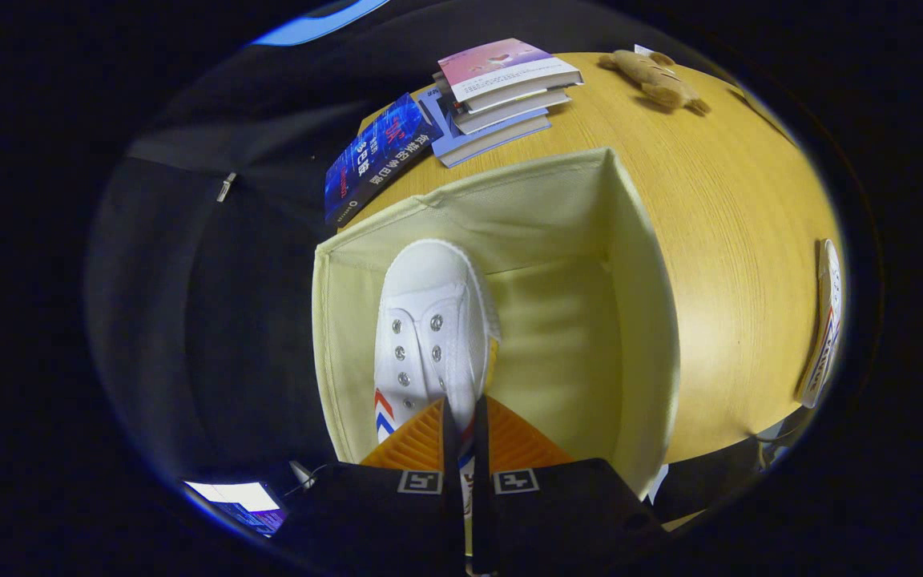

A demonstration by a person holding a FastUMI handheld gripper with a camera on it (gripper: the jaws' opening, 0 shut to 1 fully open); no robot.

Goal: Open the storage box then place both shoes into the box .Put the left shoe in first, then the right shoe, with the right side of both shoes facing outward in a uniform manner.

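Gripper: the gripper [461, 421] points down into the open storage box, its two fingers drawn nearly together with only a thin slot between them.
Hold: both fingers press on the heel end of a white canvas shoe [428, 332], a thin piece of it pinched in the slot.
Held shoe: it hangs toe away from the fingers, inside the box, towards the left wall; metal eyelets run up its upper and red and blue chevrons mark its side near the fingers.
Storage box: a pale yellow fabric box [646, 320] with its top open, standing at the near left part of the wooden table [734, 232].
Second shoe: another white shoe [824, 324] lies on its side at the table's right edge, well apart from the box.
Books: a stack of books [501, 96] sits beyond the box, with a dark blue book [377, 156] just left of it at the table's edge.
Plush toy: a brown stuffed animal [654, 78] lies at the far side, right of the stack.
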